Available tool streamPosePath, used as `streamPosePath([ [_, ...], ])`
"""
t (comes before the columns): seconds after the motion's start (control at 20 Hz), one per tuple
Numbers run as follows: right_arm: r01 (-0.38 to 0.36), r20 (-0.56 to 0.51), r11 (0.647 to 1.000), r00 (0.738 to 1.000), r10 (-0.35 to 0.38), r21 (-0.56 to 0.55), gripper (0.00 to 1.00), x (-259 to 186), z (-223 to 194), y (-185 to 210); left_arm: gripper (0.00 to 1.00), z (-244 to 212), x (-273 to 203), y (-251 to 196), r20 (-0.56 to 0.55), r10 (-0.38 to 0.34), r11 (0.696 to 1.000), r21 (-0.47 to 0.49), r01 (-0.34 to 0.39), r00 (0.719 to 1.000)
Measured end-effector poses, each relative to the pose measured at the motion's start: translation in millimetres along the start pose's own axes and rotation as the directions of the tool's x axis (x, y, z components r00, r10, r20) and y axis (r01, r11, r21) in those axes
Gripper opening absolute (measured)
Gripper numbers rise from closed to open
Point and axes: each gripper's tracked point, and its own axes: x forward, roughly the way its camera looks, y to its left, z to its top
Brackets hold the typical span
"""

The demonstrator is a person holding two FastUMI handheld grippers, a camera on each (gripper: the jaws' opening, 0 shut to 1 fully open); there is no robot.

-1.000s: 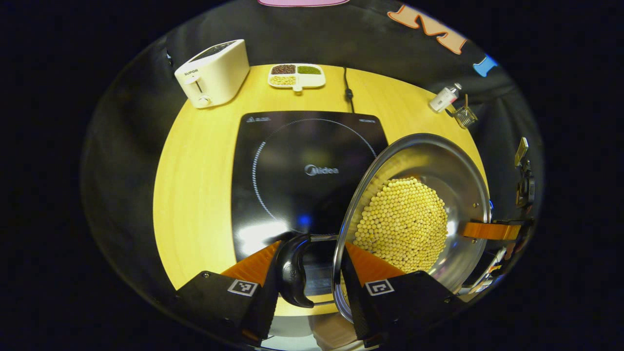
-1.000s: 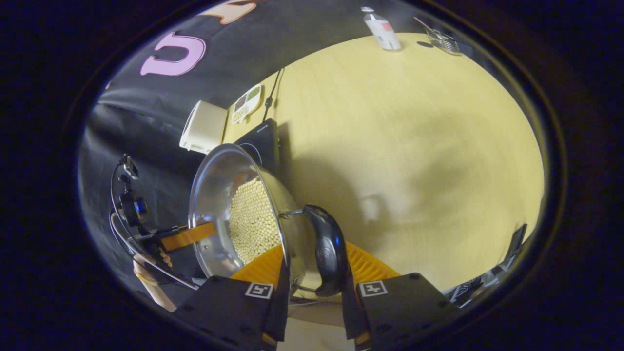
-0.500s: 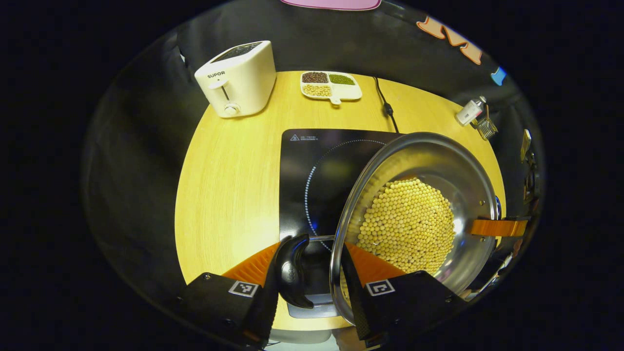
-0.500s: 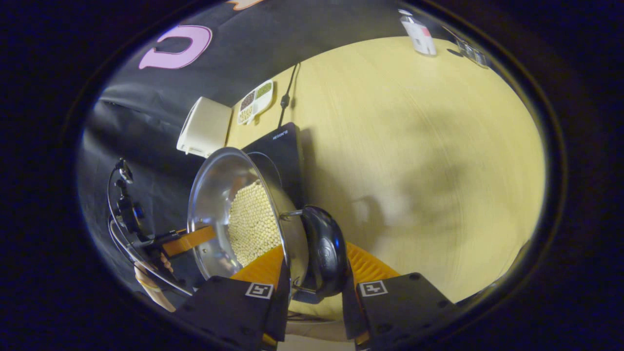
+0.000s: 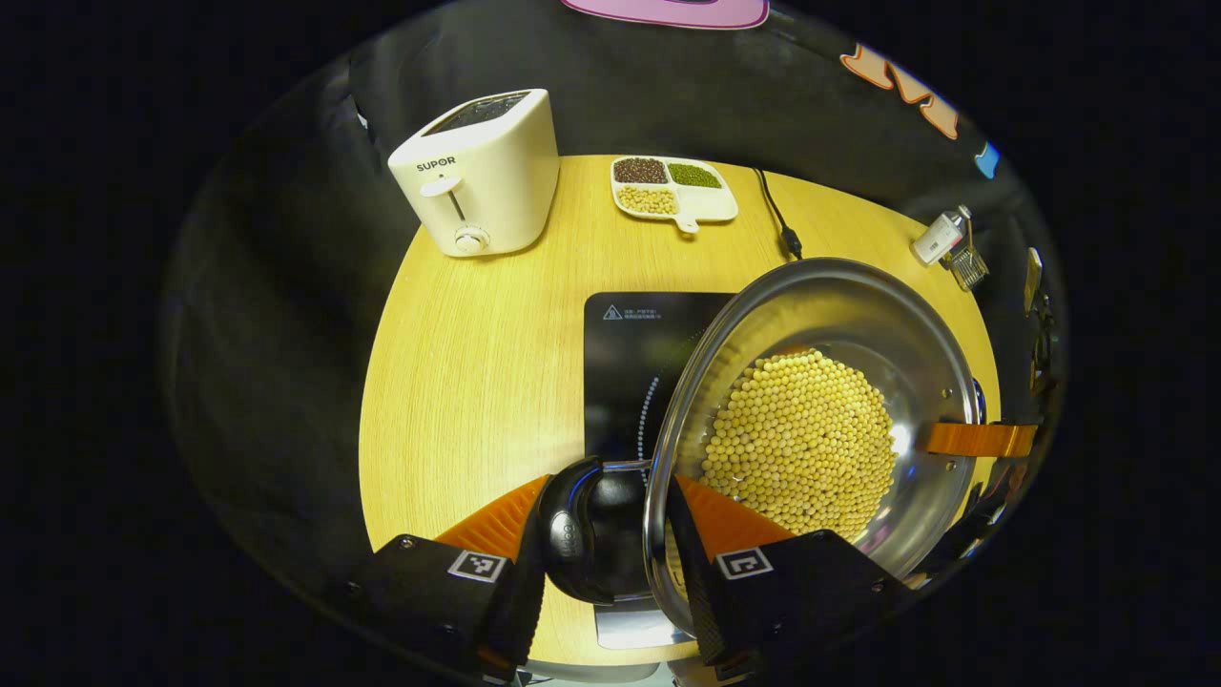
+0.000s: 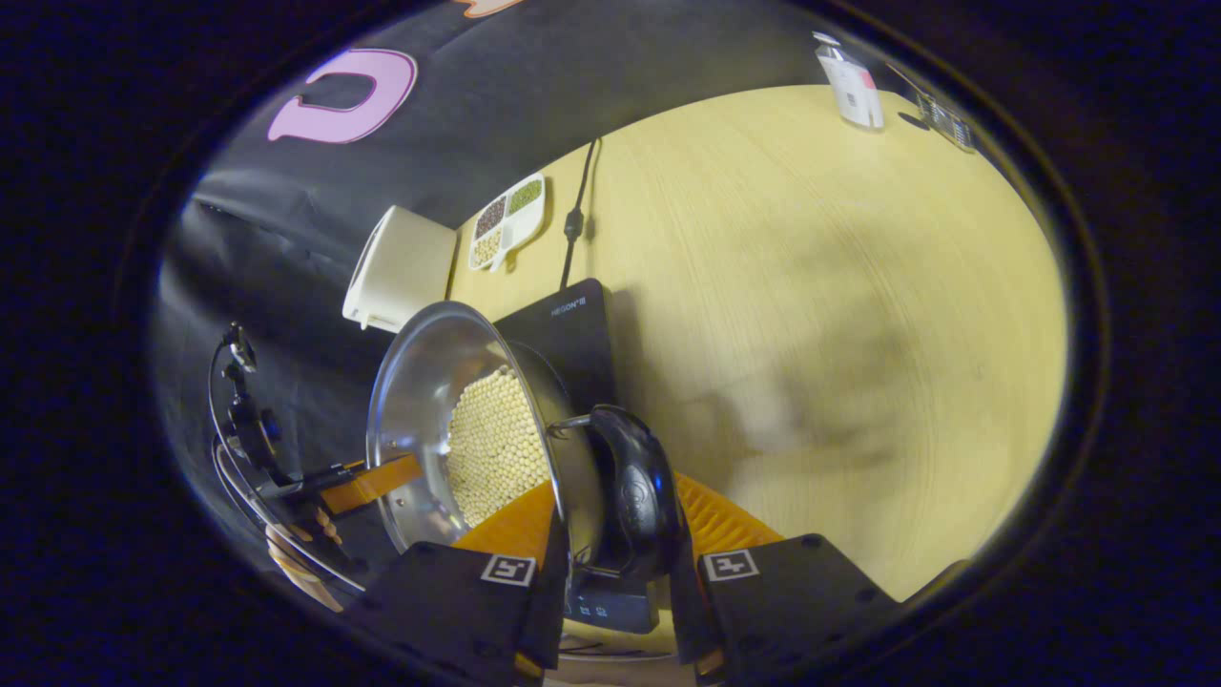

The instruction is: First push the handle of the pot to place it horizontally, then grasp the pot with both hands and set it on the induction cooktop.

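A: Which step are we on?
B: Second one, I'd say: carry and set down. The left tongs (image 5: 608,487) are pinching the pot (image 5: 811,315) at its side handle (image 5: 572,534), one finger outside the handle and one inside the wall. The right tongs (image 6: 615,487) have the same grip on the opposite handle.
A: Where's the pot?
B: It looks lifted between the two tongs, over the near right part of the induction cooktop (image 5: 630,353), covering much of the heating ring. It holds a load of yellow beads (image 5: 801,439) (soybeans, probably).
A: Next move?
B: Likely centre it on the ring, keep the rim level so the beads don't slide, lower both sides together, then let go.
A: Any writing?
B: A wordmark on the front of the toaster (image 5: 482,176), plus a warning triangle with small print on the cooktop's far corner. Not transcribing either. The toaster and a divided dish (image 5: 672,186) sit at the back of the surface (image 5: 477,363).
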Motion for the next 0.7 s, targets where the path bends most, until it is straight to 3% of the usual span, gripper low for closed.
streamPosePath([
  [0.45,-0.014,0.028,1.0,1.0,0.013,0.006,0.42,13.8,1.3,9.4,0.67,6.6,7.3,13.8,0.021,0.018,1.0,0.007,-0.018,1.0],
  [0.5,-0.015,0.029,1.0,0.999,0.015,0.004,0.49,14.4,1.8,8.6,0.67,7.4,7.5,13.8,0.026,0.015,1.0,0.006,-0.015,1.0],
  [0.7,-0.021,0.025,1.0,0.999,0.021,0.004,0.49,14.6,2.8,8.1,0.68,5.6,7.0,13.8,0.033,0.007,1.0,-0.003,-0.007,0.999],
])
